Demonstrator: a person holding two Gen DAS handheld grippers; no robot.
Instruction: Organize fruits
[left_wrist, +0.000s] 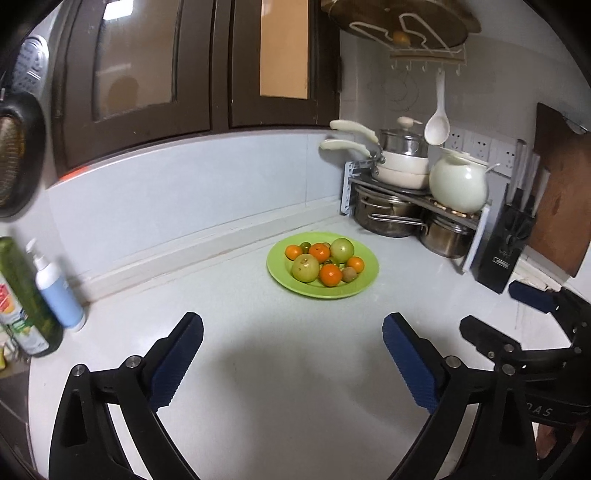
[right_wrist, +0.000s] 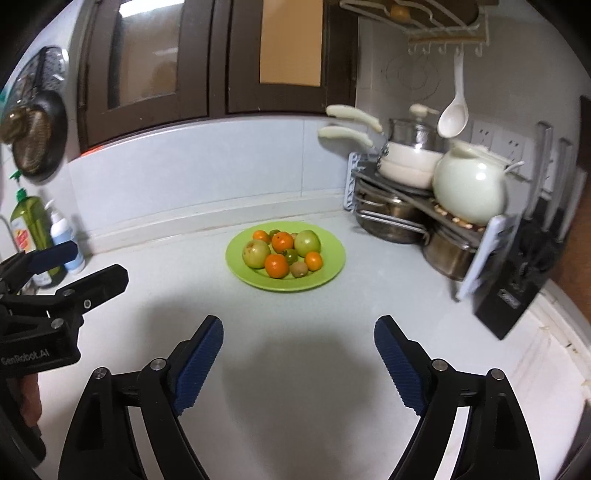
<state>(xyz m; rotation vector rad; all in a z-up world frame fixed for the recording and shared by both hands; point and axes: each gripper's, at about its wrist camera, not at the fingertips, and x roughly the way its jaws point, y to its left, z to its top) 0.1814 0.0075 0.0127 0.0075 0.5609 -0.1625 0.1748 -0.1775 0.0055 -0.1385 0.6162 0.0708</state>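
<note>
Showing both grippers' fingers (left_wrist: 406, 354) wide, only the right wrist view catches a hand (right_wrist: 31, 400).

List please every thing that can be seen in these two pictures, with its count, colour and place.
plate: one, green, middle of the counter
oranges: four, orange, on the plate
large green fruits: two, on the plate
small fruits: brownish and green, count unclear, on the plate
pot rack: one, grey, back right corner; steel pots below, white pans and a white pot on top
ladle: one, white, hanging above the rack
knife block: one, black, right
bottles: two, green and pale blue, left
left gripper: open, empty
right gripper: open, empty
</note>
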